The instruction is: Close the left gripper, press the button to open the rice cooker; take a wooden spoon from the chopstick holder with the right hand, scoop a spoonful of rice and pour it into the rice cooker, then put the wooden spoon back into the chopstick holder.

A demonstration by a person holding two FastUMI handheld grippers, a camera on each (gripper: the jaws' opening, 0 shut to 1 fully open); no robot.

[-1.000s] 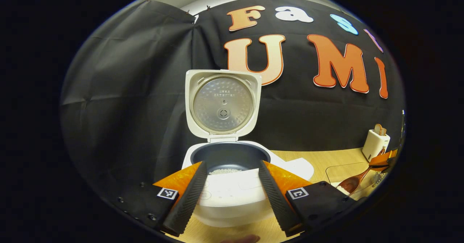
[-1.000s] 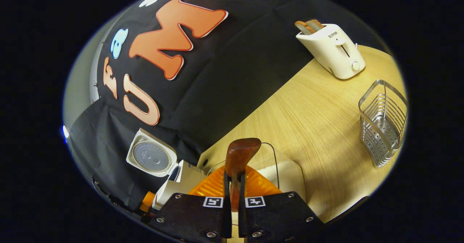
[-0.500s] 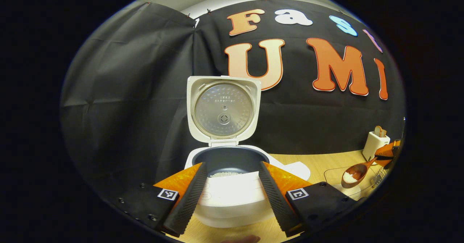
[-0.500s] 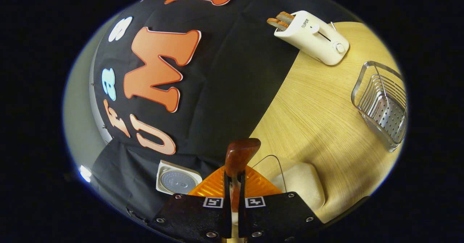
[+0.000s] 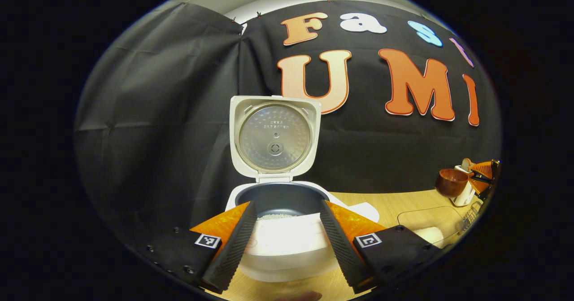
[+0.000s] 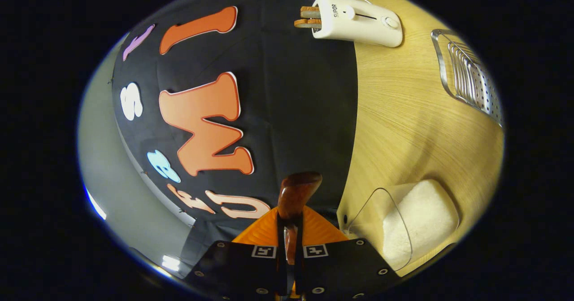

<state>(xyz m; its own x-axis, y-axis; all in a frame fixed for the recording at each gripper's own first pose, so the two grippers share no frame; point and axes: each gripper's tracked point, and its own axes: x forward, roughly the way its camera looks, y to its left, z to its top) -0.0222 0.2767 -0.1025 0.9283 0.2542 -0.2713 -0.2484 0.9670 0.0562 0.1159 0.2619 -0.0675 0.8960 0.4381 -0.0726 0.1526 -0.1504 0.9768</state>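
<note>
wooden spoon (image 6: 297, 192) handle hidden betw fingers | chopstick holder (image 6: 471, 74) cut by edge | spoon contents unseen

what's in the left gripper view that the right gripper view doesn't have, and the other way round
Left gripper view alone: the rice cooker with its lid up and a little rice in the pot, framed by the open left gripper.

Right gripper view alone: the wire chopstick holder, plus a close look at the right gripper shut on the spoon's handle.

Shared: the wooden spoon, the white toaster, the clear tub of rice and the wooden table.
</note>
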